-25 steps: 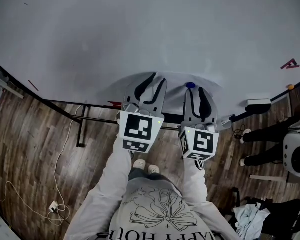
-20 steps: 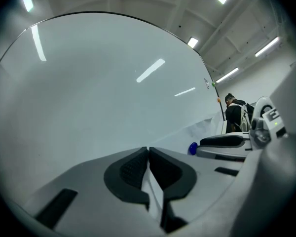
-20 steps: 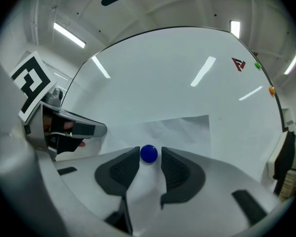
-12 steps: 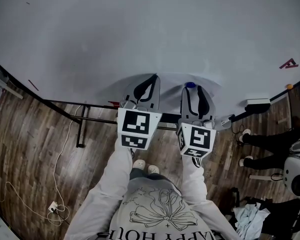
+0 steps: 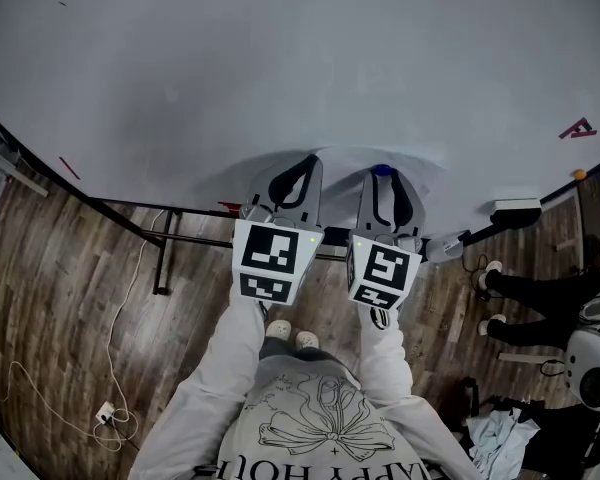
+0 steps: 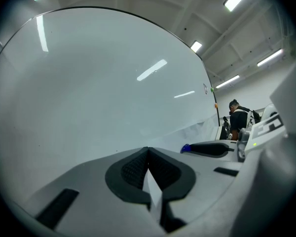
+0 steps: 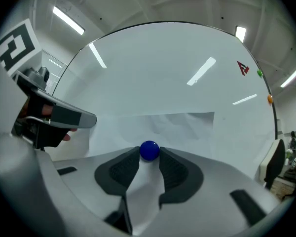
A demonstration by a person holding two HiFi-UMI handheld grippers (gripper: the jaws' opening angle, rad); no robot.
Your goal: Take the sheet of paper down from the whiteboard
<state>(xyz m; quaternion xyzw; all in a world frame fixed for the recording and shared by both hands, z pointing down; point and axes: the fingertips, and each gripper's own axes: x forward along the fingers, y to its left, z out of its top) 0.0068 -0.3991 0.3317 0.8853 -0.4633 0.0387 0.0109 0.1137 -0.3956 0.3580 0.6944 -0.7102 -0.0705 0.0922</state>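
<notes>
Between the closing jaws of our right tongs (image 7: 149, 157) sat the blue magnet (image 7: 149, 150), at twelve o'clock off the tips. The pads flanked it but were not yet plainly pressing on it. Our left tongs (image 6: 148, 152), at nine o'clock of the right pair in the head view, were clamped tight on an edge of the sheet of paper (image 7: 187, 125), with a sliver of it showing between the pads. That sheet lay against the whiteboard (image 5: 280, 58), pinned there by the magnet.

We judged the step in hand to be freeing the magnet. To do it well, we thought the right pads should seat squarely on its sides and close firmly. The pull should then come straight off the board rather than sliding across the paper. Meanwhile the left grip should hold the sheet steady so that it neither dropped nor tore.
</notes>
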